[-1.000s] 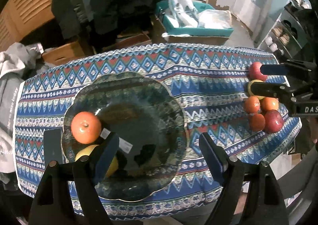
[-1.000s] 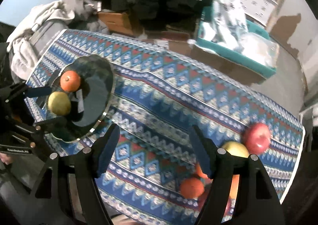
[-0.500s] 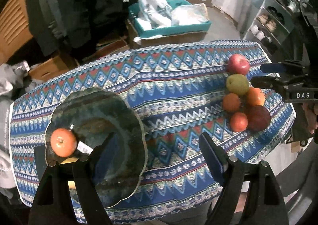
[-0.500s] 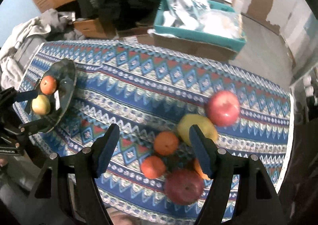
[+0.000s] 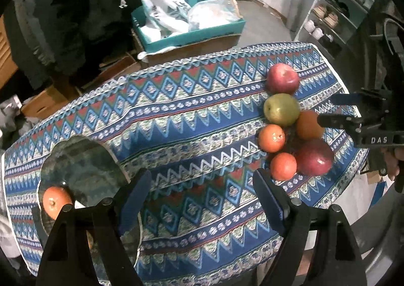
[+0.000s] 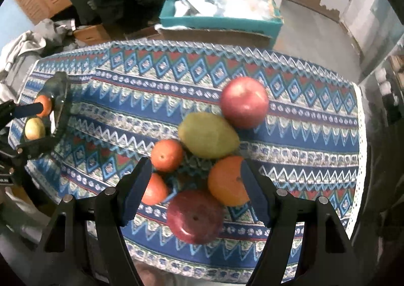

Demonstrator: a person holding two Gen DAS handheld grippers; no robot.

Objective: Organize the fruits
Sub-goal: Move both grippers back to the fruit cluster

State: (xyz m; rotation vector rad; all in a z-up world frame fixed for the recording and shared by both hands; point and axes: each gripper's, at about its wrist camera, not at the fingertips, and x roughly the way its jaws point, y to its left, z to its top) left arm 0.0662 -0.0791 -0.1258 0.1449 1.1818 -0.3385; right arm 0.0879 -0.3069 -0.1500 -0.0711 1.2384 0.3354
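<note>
I find the task roughly a quarter done, judging by the count of fruit. The glass plate (image 5: 83, 159) at the left end of the patterned tablecloth (image 5: 192, 119) carries two pieces: an orange (image 6: 43, 108) and a yellow-green fruit (image 6: 34, 128), both seen in the right wrist view. Six pieces remain clustered on the cloth at the far right end, well apart from the plate: a red apple (image 6: 244, 102) at the back, a green pear (image 6: 208, 135) touching it, a small orange (image 6: 166, 155) beside the pear, a large orange (image 6: 227, 181), a dark red apple (image 6: 195, 216) nearest the table edge, and another small orange (image 6: 154, 189) partly hidden behind my right finger. My right gripper (image 6: 195, 186) hangs over this cluster with its jaws apart and empty; whether the pads touch any fruit I cannot tell, but nothing is clamped or lifted. My left gripper (image 5: 202, 200) is released and empty, its jaws wide over bare cloth between the plate and the pile. I judge the step in hand to be the next pick, most likely the large orange or the dark red apple. All six remaining pieces have yet to cross to the plate.
</note>
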